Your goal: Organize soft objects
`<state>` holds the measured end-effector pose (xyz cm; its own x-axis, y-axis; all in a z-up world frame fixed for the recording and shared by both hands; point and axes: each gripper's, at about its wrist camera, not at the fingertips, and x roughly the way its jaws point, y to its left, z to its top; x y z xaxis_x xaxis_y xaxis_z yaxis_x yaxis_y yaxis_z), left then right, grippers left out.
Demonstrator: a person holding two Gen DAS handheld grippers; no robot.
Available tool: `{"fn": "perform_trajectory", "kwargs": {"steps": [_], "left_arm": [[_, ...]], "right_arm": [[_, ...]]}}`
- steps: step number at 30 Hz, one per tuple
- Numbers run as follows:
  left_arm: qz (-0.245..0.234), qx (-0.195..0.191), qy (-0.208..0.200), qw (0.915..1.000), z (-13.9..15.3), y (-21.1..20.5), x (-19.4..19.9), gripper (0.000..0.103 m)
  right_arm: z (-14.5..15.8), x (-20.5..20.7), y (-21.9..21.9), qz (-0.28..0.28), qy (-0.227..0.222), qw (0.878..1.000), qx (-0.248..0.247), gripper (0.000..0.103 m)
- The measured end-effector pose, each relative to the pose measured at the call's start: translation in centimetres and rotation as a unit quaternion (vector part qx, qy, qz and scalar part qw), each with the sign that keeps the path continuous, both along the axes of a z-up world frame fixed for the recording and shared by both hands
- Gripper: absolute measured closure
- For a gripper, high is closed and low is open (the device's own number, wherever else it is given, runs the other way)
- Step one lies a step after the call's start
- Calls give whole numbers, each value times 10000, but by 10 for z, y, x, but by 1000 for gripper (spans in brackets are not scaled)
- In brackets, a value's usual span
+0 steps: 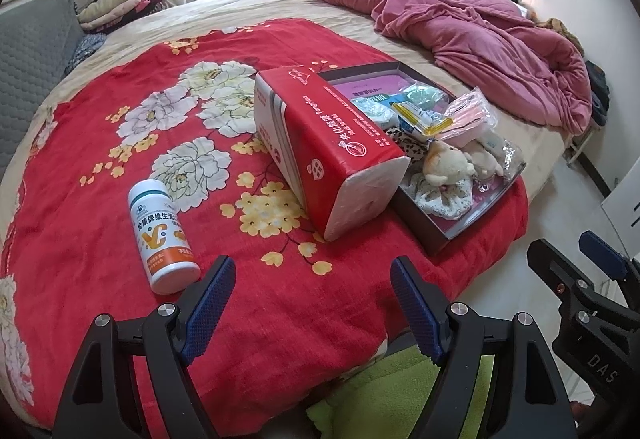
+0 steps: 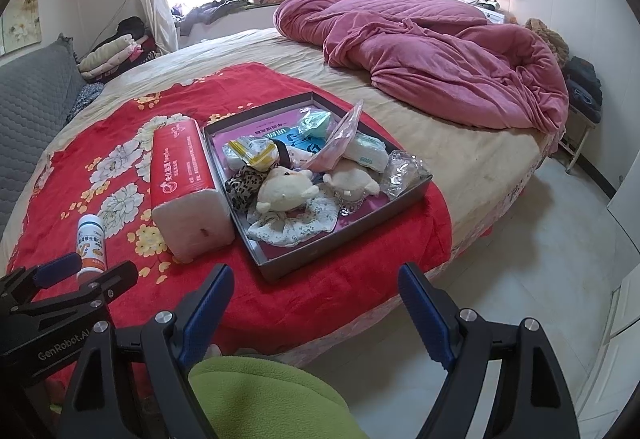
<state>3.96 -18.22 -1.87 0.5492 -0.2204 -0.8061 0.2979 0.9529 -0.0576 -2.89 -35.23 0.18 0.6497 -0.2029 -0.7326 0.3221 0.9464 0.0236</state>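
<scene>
A shallow dark box (image 2: 344, 235) (image 1: 460, 231) lies on the red floral blanket (image 1: 100, 231) (image 2: 360, 279). It holds soft things: a cream plush toy (image 2: 282, 191) (image 1: 444, 163), a leopard-print cloth (image 2: 240, 187), a floral fabric piece (image 2: 288, 227), packets and plastic bags. A red tissue pack (image 1: 332, 147) (image 2: 188, 183) lies beside the box on its left. A white vitamin bottle (image 1: 162, 235) (image 2: 91, 241) lies left of that. My left gripper (image 1: 312, 279) is open and empty near the blanket's front edge. My right gripper (image 2: 316, 283) is open and empty in front of the box.
A crumpled pink duvet (image 2: 440, 55) (image 1: 480, 35) covers the far right of the round bed. A grey padded headboard (image 1: 28, 51) is at the left. Folded clothes (image 2: 108, 55) lie at the back left. White tiled floor (image 2: 540, 239) lies to the right. Green fabric (image 2: 260, 399) is below the grippers.
</scene>
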Motion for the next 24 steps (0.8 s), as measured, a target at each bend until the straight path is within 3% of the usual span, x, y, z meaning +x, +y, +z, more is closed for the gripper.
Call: {"fn": "perform_trajectory", "kwargs": {"steps": [24], "left_arm": [[32,39,89,9999,-4,3,2,22]], "right_arm": [[-3,2,2,26,-12,10000,-9,19]]}}
